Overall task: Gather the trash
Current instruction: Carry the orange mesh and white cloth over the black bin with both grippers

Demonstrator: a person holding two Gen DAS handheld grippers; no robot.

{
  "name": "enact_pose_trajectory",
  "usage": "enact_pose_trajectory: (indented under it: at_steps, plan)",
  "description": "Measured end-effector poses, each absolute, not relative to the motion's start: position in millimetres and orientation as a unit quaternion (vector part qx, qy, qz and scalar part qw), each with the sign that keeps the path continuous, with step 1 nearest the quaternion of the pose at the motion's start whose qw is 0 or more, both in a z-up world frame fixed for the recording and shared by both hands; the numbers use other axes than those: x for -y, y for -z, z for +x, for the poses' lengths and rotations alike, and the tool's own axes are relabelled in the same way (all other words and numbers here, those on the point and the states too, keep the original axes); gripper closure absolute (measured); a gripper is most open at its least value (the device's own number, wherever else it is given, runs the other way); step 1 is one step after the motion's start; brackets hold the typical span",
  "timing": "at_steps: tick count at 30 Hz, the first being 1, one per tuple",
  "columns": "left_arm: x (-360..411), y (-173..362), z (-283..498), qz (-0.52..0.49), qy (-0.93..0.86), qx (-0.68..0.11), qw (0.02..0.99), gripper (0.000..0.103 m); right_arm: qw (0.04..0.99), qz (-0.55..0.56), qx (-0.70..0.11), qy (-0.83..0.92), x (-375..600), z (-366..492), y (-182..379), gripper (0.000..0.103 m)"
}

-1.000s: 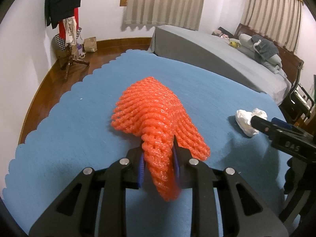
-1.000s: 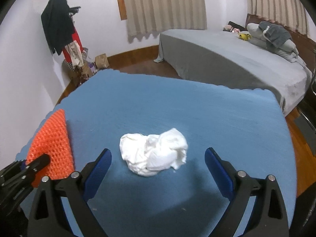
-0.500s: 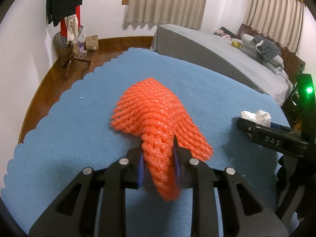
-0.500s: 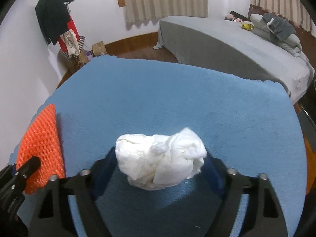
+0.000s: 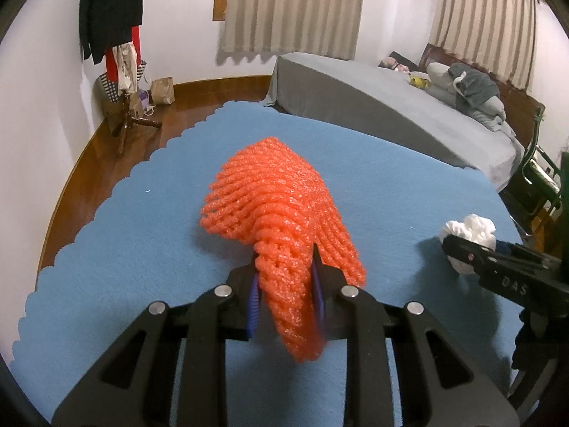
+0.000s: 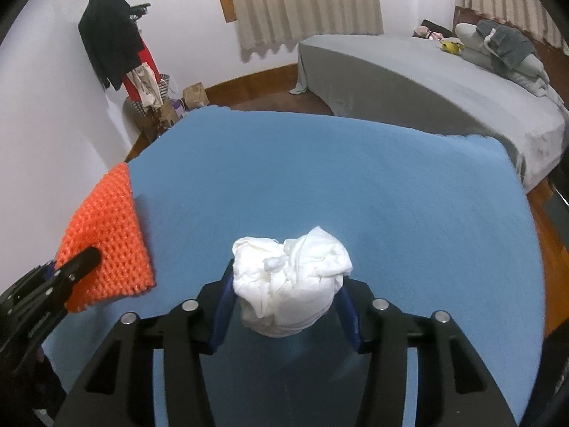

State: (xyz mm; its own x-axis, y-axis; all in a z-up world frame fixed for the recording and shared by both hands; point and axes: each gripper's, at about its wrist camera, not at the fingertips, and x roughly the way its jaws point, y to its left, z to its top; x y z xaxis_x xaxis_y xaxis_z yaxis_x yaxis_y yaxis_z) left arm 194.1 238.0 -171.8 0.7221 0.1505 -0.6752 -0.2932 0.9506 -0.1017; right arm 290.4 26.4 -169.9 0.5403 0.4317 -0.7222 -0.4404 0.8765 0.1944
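Orange foam net [image 5: 281,213] pinched in left tongs [image 5: 286,295]; right tongs [image 6: 286,315] clamp white tissue wad [image 6: 291,284]

- Two grippers: the left gripper [image 5: 284,295] and the right gripper [image 6: 286,315], each with two fingers and two blue pads.
- Two pieces of trash — one orange foam net [image 5: 281,220] and one crumpled white paper wad [image 6: 291,281].
- One blue cloth [image 6: 355,185] with a scalloped edge.
- One bed [image 5: 373,106] under a grey cover.
- Two curtained windows: one curtain [image 5: 291,7] behind the cloth, one curtain [image 5: 487,17] over the bed.
- One coat stand [image 5: 121,53] — several garments hang on it, too bunched to count.
- One brown paper bag [image 5: 163,89] on the floor.
- One small yellow object [image 6: 451,46] on the bed.
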Motion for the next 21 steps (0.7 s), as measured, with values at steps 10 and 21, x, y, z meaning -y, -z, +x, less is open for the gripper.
enact_pose_trajectory:
  at_steps: [10,21]
  plan:
    - [-193.0,147.1,167.0,-0.078,-0.089,-0.347,0.93,0.08,0.882,0.008,-0.397,-0.254,12.0,237.3,150.6,0.053]
    - [-148.4,112.6,137.0,-0.058,-0.052,-0.331,0.94,0.079,0.896,0.014,-0.365,-0.253,54.3,190.1,112.5,0.053]
